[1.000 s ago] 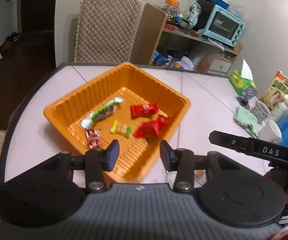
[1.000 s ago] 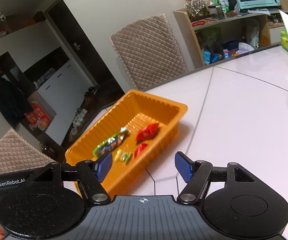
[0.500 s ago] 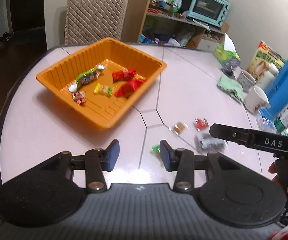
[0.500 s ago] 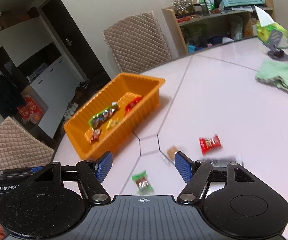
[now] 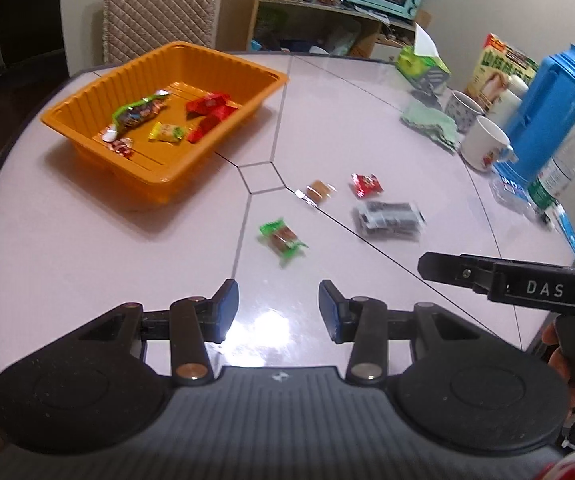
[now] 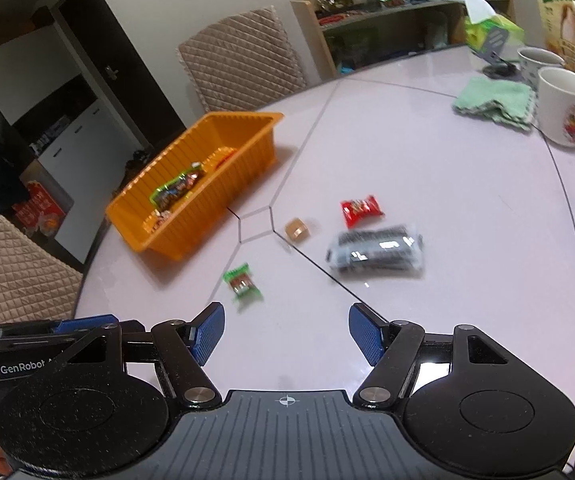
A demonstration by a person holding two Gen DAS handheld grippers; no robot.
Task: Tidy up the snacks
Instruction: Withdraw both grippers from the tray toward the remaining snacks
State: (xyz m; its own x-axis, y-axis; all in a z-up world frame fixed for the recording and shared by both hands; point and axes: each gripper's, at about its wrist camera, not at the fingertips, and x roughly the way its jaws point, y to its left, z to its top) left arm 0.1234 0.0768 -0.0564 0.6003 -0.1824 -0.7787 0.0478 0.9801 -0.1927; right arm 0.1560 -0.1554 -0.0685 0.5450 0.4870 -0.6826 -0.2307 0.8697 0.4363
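On the pale desk [image 5: 387,112], the orange tray [image 5: 87,98] of snacks sits at ten o'clock. Toward one o'clock lie the black packet [image 5: 388,218], red packet [image 5: 366,185], green candy [image 5: 282,237] and brown candy [image 5: 318,192]. Left tool [image 5: 278,306] and right tool [image 6: 286,332] are released, empty.

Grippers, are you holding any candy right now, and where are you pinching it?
No. The left gripper and right gripper are both open with nothing between their fingers.
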